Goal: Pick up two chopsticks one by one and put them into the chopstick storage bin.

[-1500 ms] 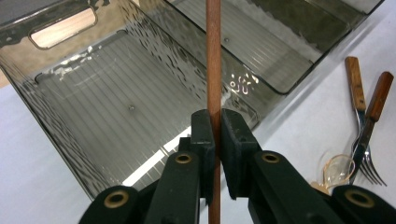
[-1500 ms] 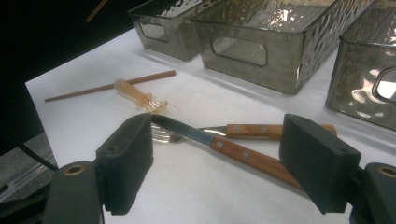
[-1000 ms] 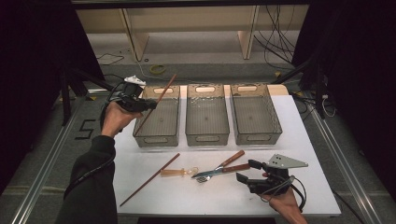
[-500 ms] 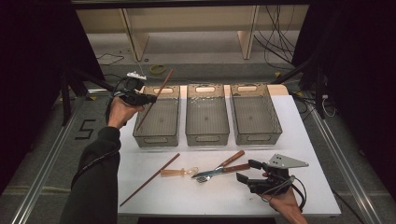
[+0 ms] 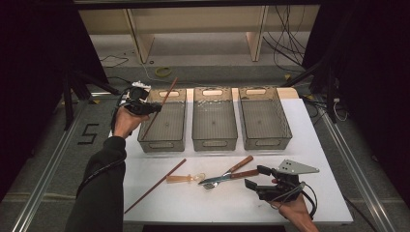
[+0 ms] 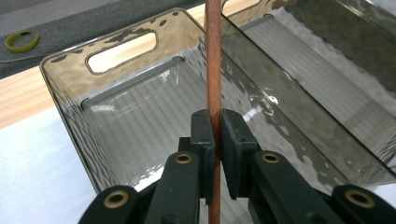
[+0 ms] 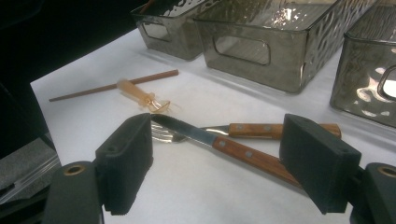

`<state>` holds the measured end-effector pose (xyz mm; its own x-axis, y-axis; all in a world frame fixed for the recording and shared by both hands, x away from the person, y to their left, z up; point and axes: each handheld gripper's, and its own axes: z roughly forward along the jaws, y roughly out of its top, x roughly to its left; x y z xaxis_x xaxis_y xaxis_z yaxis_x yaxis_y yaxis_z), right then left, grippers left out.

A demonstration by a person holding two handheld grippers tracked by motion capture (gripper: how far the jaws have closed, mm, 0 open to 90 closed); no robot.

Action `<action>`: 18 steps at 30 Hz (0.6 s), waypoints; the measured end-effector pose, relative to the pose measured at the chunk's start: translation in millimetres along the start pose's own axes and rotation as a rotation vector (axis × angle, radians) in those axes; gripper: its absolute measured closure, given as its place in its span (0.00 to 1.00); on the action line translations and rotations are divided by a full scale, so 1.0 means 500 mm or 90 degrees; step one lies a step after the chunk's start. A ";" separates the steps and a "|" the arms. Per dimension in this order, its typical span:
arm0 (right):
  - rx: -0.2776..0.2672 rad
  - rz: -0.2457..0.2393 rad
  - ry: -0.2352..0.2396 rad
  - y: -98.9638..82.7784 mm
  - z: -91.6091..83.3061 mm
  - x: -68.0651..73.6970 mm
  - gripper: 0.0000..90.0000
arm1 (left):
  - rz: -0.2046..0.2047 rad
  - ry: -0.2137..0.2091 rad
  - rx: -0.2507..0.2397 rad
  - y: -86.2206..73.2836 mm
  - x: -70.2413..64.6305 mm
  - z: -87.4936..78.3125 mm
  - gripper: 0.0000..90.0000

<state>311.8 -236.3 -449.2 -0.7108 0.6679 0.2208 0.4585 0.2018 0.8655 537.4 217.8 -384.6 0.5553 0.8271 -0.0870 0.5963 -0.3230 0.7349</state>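
My left gripper [image 5: 153,109] is shut on a brown chopstick [image 5: 161,106], which slants over the left grey bin [image 5: 164,143]. In the left gripper view the chopstick [image 6: 214,65] runs upright between the pressed pads [image 6: 203,135], above the bin's ribbed floor [image 6: 154,121]. My right gripper [image 5: 256,177] rests open near the table's front right. Just beyond its fingers lie a wooden-handled knife [image 7: 233,149] and fork [image 7: 252,129]. A second chopstick [image 5: 155,185] and a translucent amber fork [image 5: 186,178] lie on the white table [image 5: 217,203].
Two more grey bins, the middle bin [image 5: 214,140] and the right bin [image 5: 266,140], stand in a row beside the left one. Shelf legs and cables lie on the floor beyond the table. A dark frame stands at the far left.
My left gripper has carried the chopstick down and to the right, from beside the left bin to over its near left corner. The right gripper has stayed put.
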 end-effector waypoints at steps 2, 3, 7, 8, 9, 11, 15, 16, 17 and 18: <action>-0.002 -0.001 0.000 0.000 0.000 0.000 0.29 | 0.001 0.001 0.001 -0.002 0.001 0.001 0.93; -0.001 0.000 0.000 0.000 0.000 0.000 0.29 | 0.001 0.002 0.003 -0.005 0.002 0.003 0.93; -0.001 -0.002 0.000 0.000 0.000 0.001 0.29 | -0.001 0.003 0.004 -0.011 0.004 0.006 0.93; -0.001 -0.002 0.000 0.000 0.000 0.001 0.29 | -0.001 0.004 0.006 -0.013 0.005 0.007 0.93; 0.000 -0.001 0.000 0.000 0.000 0.001 0.29 | -0.003 0.003 0.007 -0.015 0.005 0.009 0.93; 0.000 -0.001 0.000 0.000 0.001 0.001 0.30 | -0.002 0.009 0.008 -0.021 0.009 0.013 0.92; 0.000 -0.002 0.000 0.000 0.000 0.001 0.29 | -0.001 0.009 0.014 -0.025 0.010 0.017 0.92; 0.000 0.000 0.000 0.000 0.001 0.000 0.29 | -0.002 0.007 0.014 -0.026 0.009 0.020 0.92; 0.001 0.001 0.000 0.000 0.001 0.000 0.29 | -0.004 0.005 0.014 -0.027 0.009 0.022 0.92; 0.001 0.001 0.000 0.000 0.001 0.000 0.29 | -0.004 0.005 0.016 -0.029 0.010 0.025 0.91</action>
<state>312.0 -235.9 -449.4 -0.7096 0.6686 0.2222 0.4608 0.2019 0.8642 538.7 220.7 -403.9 0.5471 0.8326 -0.0861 0.6140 -0.3293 0.7174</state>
